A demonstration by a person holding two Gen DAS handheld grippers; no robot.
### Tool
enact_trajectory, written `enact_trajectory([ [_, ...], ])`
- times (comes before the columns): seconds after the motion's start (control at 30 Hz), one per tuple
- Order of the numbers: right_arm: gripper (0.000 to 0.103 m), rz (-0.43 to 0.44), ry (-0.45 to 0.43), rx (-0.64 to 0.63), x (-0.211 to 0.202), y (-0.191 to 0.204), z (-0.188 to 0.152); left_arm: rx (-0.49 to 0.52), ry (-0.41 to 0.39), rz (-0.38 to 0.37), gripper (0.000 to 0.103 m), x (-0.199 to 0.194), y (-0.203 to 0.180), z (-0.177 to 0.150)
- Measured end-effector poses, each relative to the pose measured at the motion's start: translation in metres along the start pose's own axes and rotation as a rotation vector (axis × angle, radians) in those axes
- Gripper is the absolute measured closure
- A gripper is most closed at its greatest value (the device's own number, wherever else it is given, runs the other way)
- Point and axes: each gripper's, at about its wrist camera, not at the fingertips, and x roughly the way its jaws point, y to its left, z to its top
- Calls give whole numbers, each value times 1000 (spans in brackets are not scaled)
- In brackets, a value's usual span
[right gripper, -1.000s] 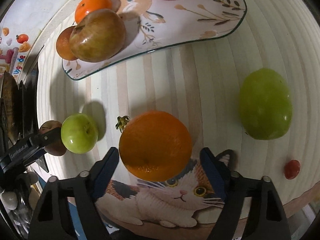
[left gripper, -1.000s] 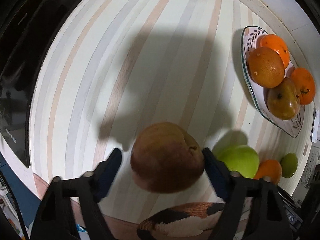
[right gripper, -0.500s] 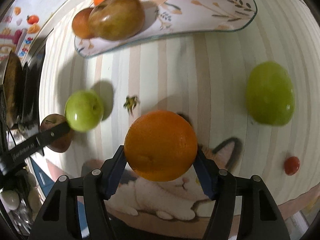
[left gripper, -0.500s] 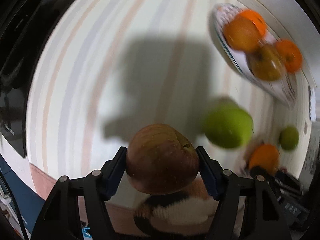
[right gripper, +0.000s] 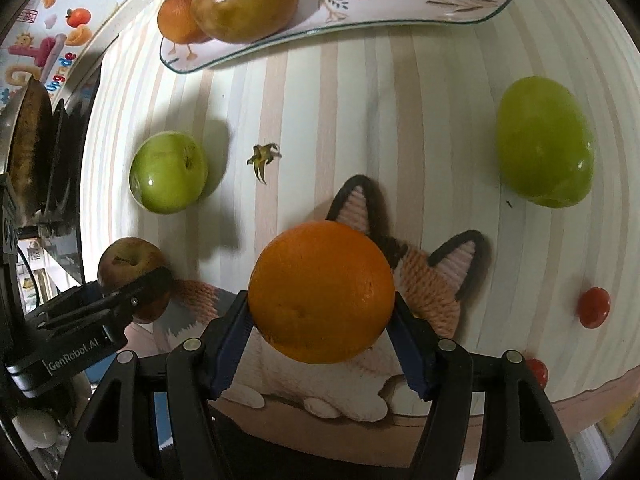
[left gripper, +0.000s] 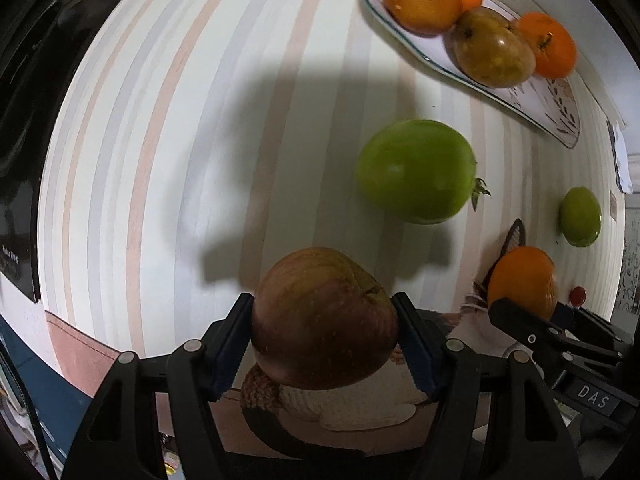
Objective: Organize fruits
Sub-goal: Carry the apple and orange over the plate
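Note:
A red-brown apple (left gripper: 324, 316) sits between the pads of my left gripper (left gripper: 324, 322), which is shut on it and holds it above the striped cloth. My right gripper (right gripper: 322, 314) is shut on an orange (right gripper: 322, 292) over the cat-shaped mat (right gripper: 424, 284). Each gripper shows in the other's view: the apple (right gripper: 130, 268) at the left, the orange (left gripper: 522, 280) at the right. The patterned plate (right gripper: 420, 12) at the far edge holds oranges and a brown-green fruit (right gripper: 244, 0). A large green fruit (left gripper: 416, 172) and a small green apple (right gripper: 168, 172) lie loose on the cloth.
Two cherry tomatoes (right gripper: 595, 306) lie right of the cat mat, and a dried green calyx (right gripper: 262, 158) lies ahead of the orange. A dark appliance (left gripper: 24, 128) borders the cloth on the left. The cloth's near edge (left gripper: 80, 344) runs below the left gripper.
Both grippers have closed onto fruits that lay loose between open jaws. The left one carried the apple sideways toward the right gripper. The right one shifted a little over the cat mat.

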Motion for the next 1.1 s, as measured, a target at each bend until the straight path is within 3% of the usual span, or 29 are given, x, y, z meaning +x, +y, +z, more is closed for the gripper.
enact_trajectory([
  [0.17, 35, -47, -43, -42, -8, 1, 2, 16, -28, -9, 36, -11, -8, -7],
  [0.33, 35, -22, -76, -44, -30, -2, -2, 59, -81, -50, 36, -44, -29, -3],
  [0.6, 35, 41, -224, -13, -104, -29, 18, 160, -181, -184, 36, -116, -78, 75],
  [0.73, 36, 18, -288, -8, -121, -52, 53, 204, -163, -210, 36, -115, -102, 117],
  [0.87, 35, -6, -304, -32, -118, -69, 90, 223, -81, -223, 36, -91, -118, 159],
  [1.1, 35, 2, -291, -70, -103, -81, 133, 242, -17, -169, 36, -67, -143, 180],
])
